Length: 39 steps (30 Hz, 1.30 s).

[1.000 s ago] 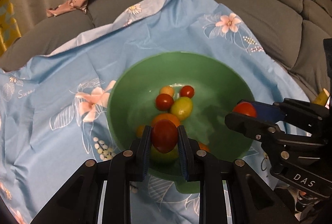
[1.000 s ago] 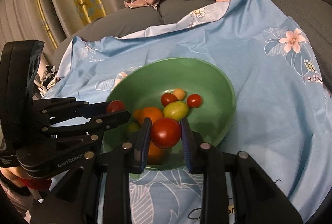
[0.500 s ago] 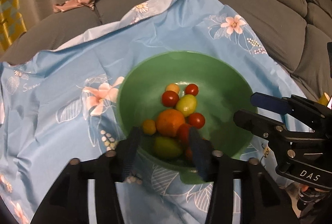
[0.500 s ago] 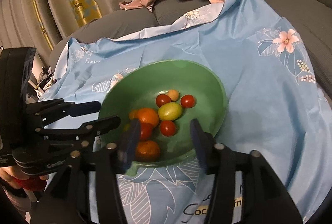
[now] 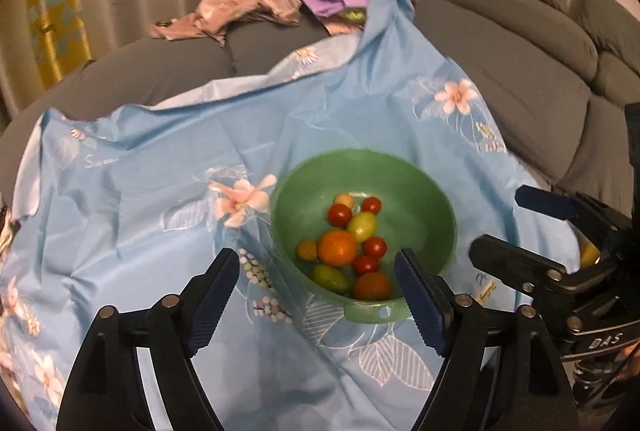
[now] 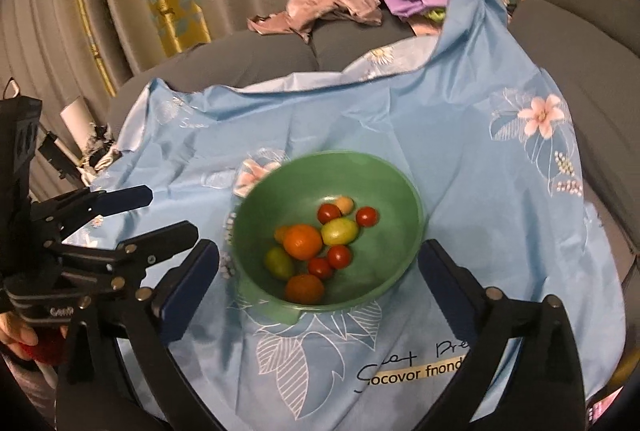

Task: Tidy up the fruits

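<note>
Both red tomatoes, clamped a second ago, now lie in the green bowl (image 5: 420,191). From the left wrist, the left gripper (image 5: 318,281) has just been opening, its jaws apart with nothing between them. From the right wrist, the right gripper (image 6: 320,277) likewise stands wide and empty above the fruits (image 6: 316,247).

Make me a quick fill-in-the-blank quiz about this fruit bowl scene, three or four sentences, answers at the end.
1. All the fruit lies in a bowl whose colour is ____.
2. The bowl stands on a ____ cloth printed with flowers.
3. The biggest fruit in the bowl is coloured ____.
4. Both the left gripper and the right gripper have their fingers ____, with nothing between them.

Answers: green; blue; orange; open
</note>
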Motion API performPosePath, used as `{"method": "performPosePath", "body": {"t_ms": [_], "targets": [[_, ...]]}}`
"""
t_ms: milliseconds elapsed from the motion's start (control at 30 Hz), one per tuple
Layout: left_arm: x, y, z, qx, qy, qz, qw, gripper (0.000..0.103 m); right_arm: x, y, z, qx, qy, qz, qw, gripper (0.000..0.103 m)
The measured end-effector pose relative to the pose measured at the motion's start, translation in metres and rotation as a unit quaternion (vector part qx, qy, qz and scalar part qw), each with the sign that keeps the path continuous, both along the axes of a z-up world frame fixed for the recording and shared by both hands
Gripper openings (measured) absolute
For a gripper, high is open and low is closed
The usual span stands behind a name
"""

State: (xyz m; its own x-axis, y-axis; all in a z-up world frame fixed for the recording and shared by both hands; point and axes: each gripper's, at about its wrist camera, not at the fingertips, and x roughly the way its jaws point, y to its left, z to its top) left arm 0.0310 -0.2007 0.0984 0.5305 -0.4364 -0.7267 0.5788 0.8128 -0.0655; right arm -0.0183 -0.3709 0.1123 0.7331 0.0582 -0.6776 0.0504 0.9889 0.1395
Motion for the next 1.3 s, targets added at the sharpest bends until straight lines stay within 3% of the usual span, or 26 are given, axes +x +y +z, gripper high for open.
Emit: {"method": "performPosePath", "body": {"t_ms": [100, 367, 633, 933, 1300], "targets": [[-0.003, 0.005, 0.014, -0.015, 0.009, -0.002, 0.9999, 0.080, -0.007, 0.003, 0.018, -0.007, -0.009, 0.010, 1.000, 0.101], [-0.015, 0.008, 0.040, 0.018, -0.032, 0.012, 0.9993, 0.081, -0.013, 0.009, 0.046, -0.032, -0.015, 0.024, 0.999, 0.101], [-0.016, 0.004, 0.050, 0.029, -0.051, 0.023, 0.9980, 0.081, -0.014, 0.013, 0.049, -0.042, -0.009, 0.032, 0.999, 0.101], [-0.022, -0.015, 0.050, 0.037, -0.054, -0.014, 0.9978, 0.081, -0.016, 0.007, 0.050, -0.047, -0.009, 0.024, 0.999, 0.101], [-0.021, -0.028, 0.047, 0.052, -0.057, -0.025, 0.9967, 0.081, -0.018, -0.001, 0.049, -0.051, -0.007, 0.015, 0.999, 0.101]]}}
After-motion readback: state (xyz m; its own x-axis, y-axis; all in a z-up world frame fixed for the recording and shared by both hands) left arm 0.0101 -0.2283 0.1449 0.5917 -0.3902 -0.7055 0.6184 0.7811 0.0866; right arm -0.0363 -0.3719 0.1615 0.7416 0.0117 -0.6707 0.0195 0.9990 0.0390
